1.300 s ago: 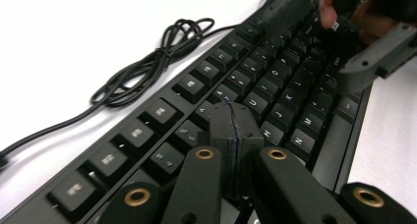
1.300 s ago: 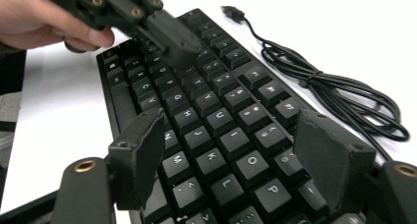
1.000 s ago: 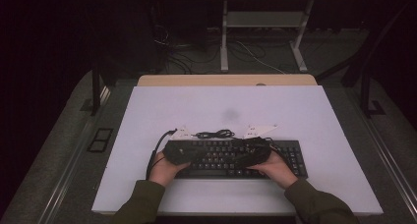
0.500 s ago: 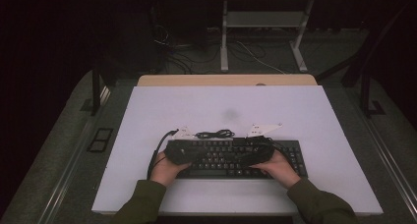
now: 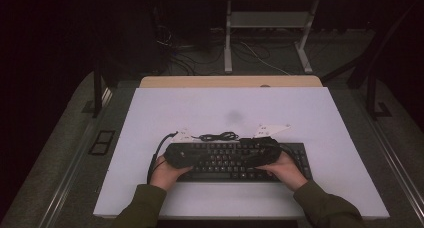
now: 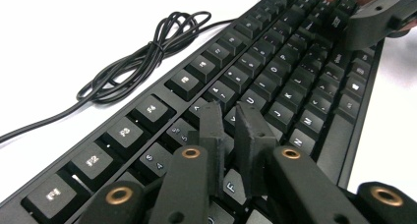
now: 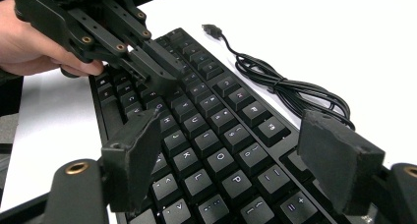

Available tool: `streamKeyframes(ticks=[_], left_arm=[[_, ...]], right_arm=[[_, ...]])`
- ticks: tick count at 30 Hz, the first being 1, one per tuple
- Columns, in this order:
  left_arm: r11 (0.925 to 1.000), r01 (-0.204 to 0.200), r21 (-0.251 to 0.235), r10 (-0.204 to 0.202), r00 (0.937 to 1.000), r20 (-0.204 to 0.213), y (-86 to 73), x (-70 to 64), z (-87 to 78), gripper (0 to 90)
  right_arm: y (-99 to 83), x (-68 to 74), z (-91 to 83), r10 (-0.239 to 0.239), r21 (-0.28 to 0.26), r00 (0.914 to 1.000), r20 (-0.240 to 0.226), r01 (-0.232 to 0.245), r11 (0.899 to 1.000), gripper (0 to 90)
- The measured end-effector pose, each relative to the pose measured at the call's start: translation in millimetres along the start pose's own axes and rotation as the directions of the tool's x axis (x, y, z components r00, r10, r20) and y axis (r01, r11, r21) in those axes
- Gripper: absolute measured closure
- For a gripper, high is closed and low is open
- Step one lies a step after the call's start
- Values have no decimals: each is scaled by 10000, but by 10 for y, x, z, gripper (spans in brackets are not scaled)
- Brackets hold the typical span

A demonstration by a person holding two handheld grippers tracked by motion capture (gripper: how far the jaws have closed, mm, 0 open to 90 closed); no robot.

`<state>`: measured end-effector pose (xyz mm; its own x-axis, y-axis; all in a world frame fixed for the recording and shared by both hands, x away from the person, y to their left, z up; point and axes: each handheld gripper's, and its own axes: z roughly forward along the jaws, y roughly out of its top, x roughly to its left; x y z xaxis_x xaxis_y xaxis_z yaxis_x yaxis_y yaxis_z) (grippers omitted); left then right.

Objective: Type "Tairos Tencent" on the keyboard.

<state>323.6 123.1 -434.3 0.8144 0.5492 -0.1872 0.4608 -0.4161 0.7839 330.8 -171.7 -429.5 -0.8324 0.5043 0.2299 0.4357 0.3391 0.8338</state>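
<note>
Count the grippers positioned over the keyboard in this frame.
2. The left gripper, jaws nearly closed, hovers above the keyboard near its left-middle letter keys; the right gripper, jaws spread wide, is over the keyboard's right half.

Black keyboard flat on white table

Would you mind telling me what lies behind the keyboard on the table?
Behind the keyboard lies its coiled cable, ending in a plug, on the white table. The grippers and hands cover part of the keyboard's back edge.
</note>
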Motion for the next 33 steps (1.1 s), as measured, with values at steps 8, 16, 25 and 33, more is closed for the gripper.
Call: streamKeyframes(ticks=[8,16,25,33], left_arm=[[9996,-144,-236,146,9998,102,-22,-12,-105,612],[9983,-70,-577,79,9998,157,-57,-21,-232,431],[9987,-62,-499,60,10000,-45,-164,-45,-339,253],[9973,59,-731,-77,9997,-239,-256,-38,-477,206]], right_arm=[[-29,5,-38,-28,72,10000,89,27,10000,240],[-65,-4,-146,161,-74,9997,176,-160,9998,225],[-139,-46,-316,427,-318,9984,382,-415,9986,218],[-209,-88,-475,515,-497,9971,556,-487,9976,215]])
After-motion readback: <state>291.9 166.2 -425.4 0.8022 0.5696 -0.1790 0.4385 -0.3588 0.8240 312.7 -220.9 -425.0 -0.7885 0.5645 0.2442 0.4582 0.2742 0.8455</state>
